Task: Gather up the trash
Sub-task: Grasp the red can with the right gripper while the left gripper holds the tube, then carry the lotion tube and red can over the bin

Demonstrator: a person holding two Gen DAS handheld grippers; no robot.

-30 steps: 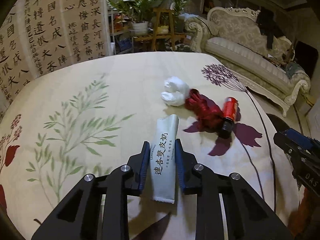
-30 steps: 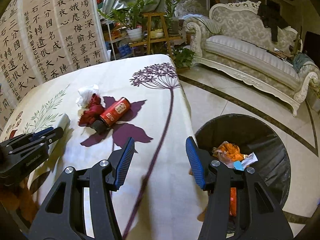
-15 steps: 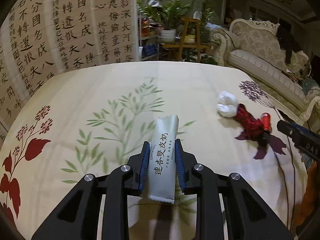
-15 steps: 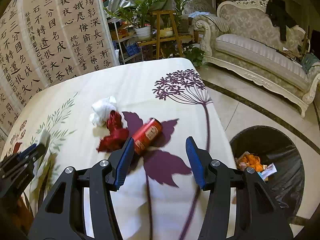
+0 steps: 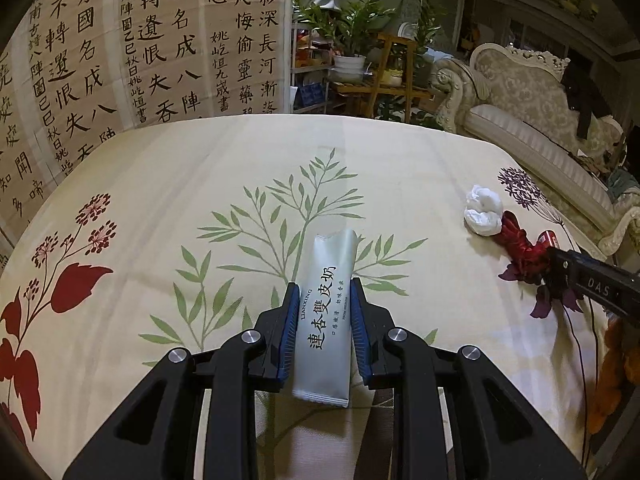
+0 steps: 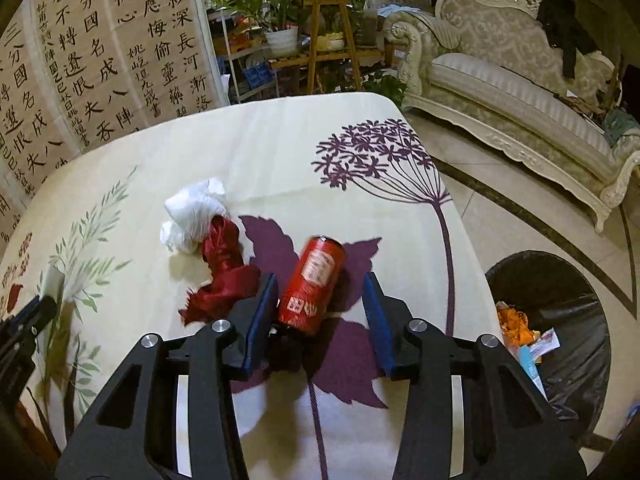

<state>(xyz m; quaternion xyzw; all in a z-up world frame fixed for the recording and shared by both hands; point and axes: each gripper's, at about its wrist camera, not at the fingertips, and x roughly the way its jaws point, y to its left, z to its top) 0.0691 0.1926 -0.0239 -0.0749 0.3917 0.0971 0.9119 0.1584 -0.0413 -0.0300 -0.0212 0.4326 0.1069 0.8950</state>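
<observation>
Left wrist view: left gripper (image 5: 325,294) clamped narrow on a pale grey-green snack sachet (image 5: 325,312), blue pads pressed to both long edges, sachet upright at lower centre with its black Chinese print facing the lens, top end sticking out past the fingertips, bottom seal hanging toward the camera. Below and behind it, cream tablecloth (image 5: 192,168) printed with green sprigs and dark red flowers. At right edge of frame, crumpled white tissue (image 5: 483,216) touching a bunched red wrapper (image 5: 520,250); just beyond that, a sliver of the red can (image 5: 548,237) and the black tip of the other tool.

Right wrist view: right gripper (image 6: 320,292) partway open, jaws just closing in, red can (image 6: 314,286) lying on its side between the pads at centre frame, on a purple leaf print. Left pad touching or almost touching the can, cannot tell which; clear gap at right pad, so no grip. Red wrapper (image 6: 222,276) just left of the left finger, tissue (image 6: 192,216) touching it at upper left. Black-lined trash bin (image 6: 560,336) on the tiled floor at lower right, orange and paper scraps inside. Calligraphy screen (image 6: 100,60) upper left, ornate sofa (image 6: 512,72) upper right
</observation>
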